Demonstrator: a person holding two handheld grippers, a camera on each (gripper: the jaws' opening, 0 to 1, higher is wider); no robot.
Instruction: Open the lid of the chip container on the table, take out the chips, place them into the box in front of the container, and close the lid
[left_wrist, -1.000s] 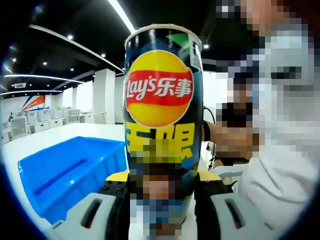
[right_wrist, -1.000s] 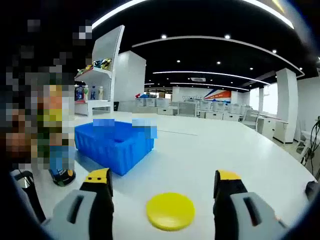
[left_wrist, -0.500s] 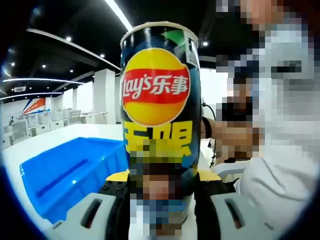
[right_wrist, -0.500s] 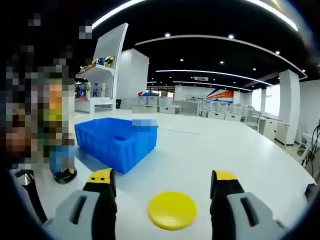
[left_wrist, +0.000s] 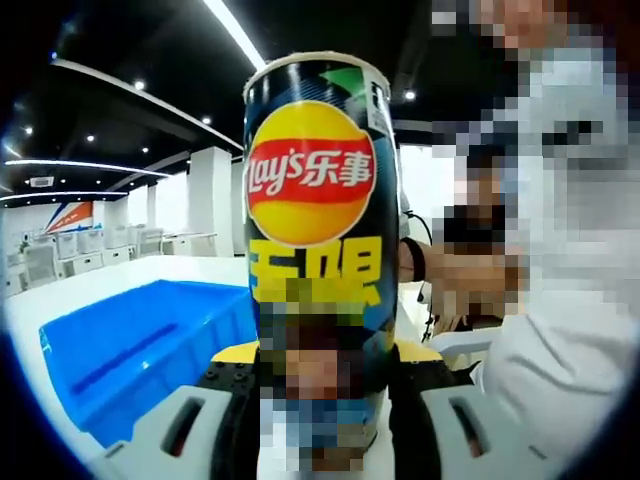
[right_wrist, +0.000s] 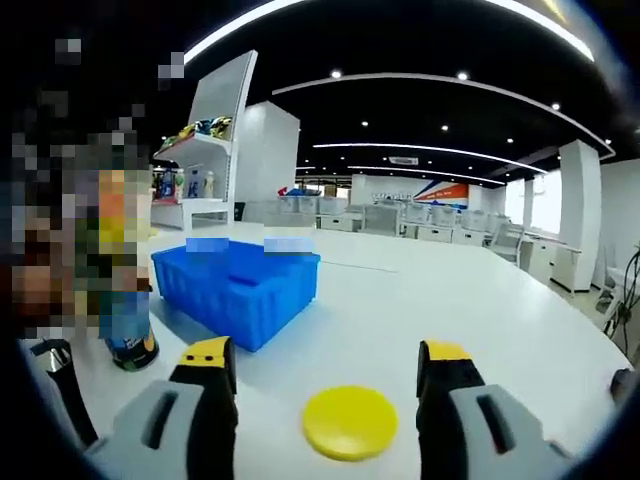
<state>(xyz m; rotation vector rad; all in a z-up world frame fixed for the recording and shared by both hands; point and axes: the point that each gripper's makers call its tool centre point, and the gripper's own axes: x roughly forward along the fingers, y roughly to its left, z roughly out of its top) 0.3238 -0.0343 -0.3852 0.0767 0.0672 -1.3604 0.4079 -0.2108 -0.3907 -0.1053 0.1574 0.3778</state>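
A tall dark Lay's chip container (left_wrist: 315, 200) stands upright between the jaws of my left gripper (left_wrist: 322, 400), which is shut on its lower part. Its rim at the top carries no lid. The blue box (left_wrist: 140, 345) lies just to its left. In the right gripper view the container's base (right_wrist: 130, 345) rests on the white table (right_wrist: 420, 290) beside the blue box (right_wrist: 235, 290). A round yellow lid (right_wrist: 350, 422) lies flat on the table between the spread jaws of my right gripper (right_wrist: 325, 358), which is open and apart from it.
A person's white sleeve (left_wrist: 560, 360) and hand are close to the right of the container. A white shelf unit (right_wrist: 200, 150) with bottles stands at the back left. Desks and chairs line the far side of the room.
The container has shifted slightly in the left gripper's hold. The right gripper view has drifted a little, and the yellow lid still lies between its open jaws.
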